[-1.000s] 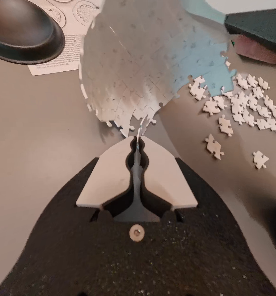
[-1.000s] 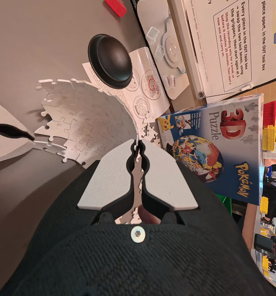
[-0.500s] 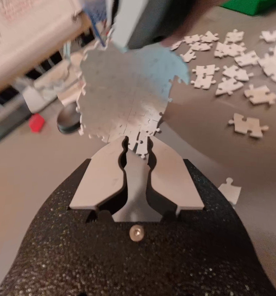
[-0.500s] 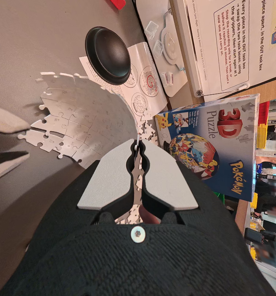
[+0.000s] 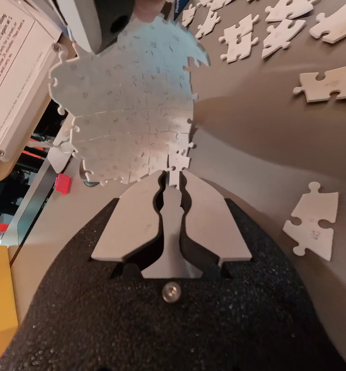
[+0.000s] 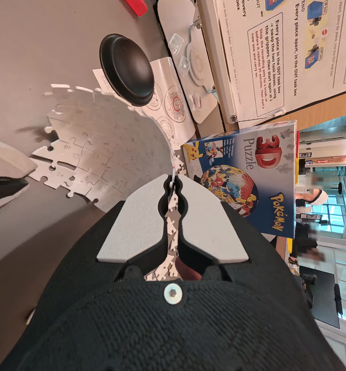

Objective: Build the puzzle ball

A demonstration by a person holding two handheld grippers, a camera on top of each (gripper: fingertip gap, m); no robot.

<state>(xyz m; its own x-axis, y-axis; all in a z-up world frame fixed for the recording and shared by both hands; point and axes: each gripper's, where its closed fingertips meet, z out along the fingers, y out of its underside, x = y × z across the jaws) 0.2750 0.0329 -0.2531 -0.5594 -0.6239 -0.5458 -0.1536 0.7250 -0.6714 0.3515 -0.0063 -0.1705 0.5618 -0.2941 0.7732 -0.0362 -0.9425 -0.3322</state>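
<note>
The half-built puzzle shell (image 5: 128, 100) is a curved white sheet of joined pieces, held up off the grey table. My right gripper (image 6: 173, 178) is shut on the shell's rim (image 6: 108, 144); it shows at the top of the left wrist view (image 5: 100, 24). One piece (image 5: 175, 176) sticks out of the shell's lower edge and lies between my left gripper's (image 5: 173, 175) tips. The jaws stand slightly apart around it. In the right wrist view the same piece (image 6: 53, 174) meets the left gripper's fingertips (image 6: 27, 168) at the left edge.
Several loose white pieces (image 5: 238, 44) lie on the table to the right, one close by (image 5: 312, 222). A black domed stand (image 6: 128, 68) sits on an instruction sheet (image 6: 168, 100). The puzzle box (image 6: 248, 180), a sign board (image 5: 7, 60) and a red block (image 5: 62, 183) are near the table edge. The gap from one gripper's tips to the other's is roughly 12 cm.
My left gripper let go of the shell's edge, opened and swung round. Its jaws have since narrowed around the sticking-out piece. My right gripper kept its hold on the rim.
</note>
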